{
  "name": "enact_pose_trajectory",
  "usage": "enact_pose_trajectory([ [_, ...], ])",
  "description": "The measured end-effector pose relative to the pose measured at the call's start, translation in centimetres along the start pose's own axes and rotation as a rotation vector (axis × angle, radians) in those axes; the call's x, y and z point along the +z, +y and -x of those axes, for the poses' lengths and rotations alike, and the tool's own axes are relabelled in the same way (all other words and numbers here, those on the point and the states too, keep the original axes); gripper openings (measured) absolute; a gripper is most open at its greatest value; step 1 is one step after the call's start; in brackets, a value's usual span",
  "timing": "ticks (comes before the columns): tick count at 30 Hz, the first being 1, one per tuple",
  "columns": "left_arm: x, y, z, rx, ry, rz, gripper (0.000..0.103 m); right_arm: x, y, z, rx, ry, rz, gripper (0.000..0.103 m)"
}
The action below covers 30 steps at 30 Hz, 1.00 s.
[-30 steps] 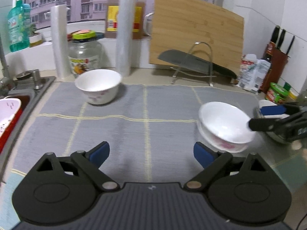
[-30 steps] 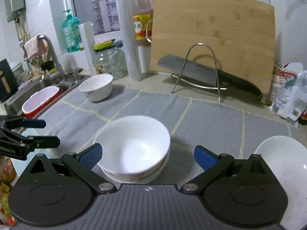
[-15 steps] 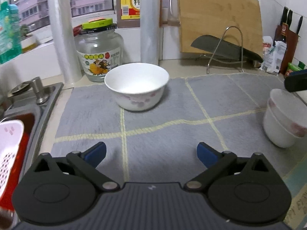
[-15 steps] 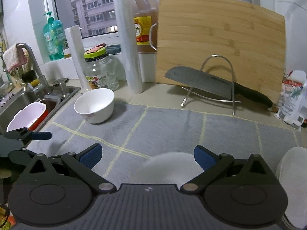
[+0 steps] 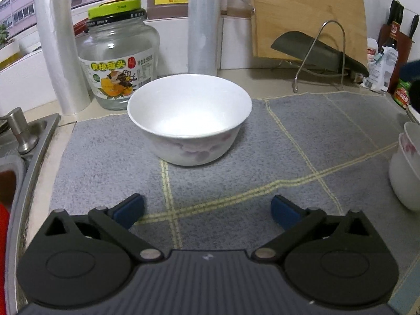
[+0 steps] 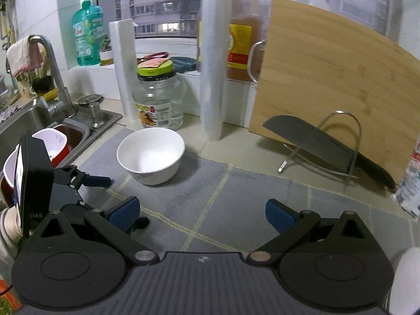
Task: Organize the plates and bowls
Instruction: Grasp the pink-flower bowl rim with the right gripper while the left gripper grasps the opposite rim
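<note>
White floral bowl [image 5: 189,116] upright on mat; stacked bowls [image 5: 407,168] well apart.

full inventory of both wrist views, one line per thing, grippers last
bowl: 1, white with pink flowers, upright on the mat near the jar
stacked bowls: 2, white, nested at the mat's right edge
mat: 1, grey with yellow lines, on the counter
jar: 1, clear glass, green lid, behind the bowl
rolls: 2, whitish, upright by the jar
cutting board: 1, wood, leaning on the wall
cleaver: 1, dark, on a wire rack
soap bottle: 1, green, on the sill
sink: 1, steel, left of the mat
left gripper: black with blue pads, jaws opening, nothing between them
right gripper: black with blue pads, open, empty
</note>
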<state>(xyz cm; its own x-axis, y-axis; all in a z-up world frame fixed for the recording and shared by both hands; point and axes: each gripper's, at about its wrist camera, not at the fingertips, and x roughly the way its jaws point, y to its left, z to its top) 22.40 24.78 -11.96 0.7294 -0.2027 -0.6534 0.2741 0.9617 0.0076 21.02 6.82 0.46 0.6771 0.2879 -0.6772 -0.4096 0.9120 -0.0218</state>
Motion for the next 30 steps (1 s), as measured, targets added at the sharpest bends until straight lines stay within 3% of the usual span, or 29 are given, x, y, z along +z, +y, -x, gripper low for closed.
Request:
enact_pose_trajectory([
  [11,-0.1,-0.4,-0.2,0.033,-0.042,0.002,0.103,3.6,1.9,-4.5,0.123,0.056,0.137,0.103],
  [25,0.6,-0.3,-0.9,0.027,-0.071,-0.013,0.102,6.9,2.0,-11.4,0.211,0.136,0.115,0.103],
  [30,1.1,-0.6,0.0,0.026,-0.162,-0.045,0.102,7.5,1.9,-13.0,0.233,0.153,0.1,0.103],
])
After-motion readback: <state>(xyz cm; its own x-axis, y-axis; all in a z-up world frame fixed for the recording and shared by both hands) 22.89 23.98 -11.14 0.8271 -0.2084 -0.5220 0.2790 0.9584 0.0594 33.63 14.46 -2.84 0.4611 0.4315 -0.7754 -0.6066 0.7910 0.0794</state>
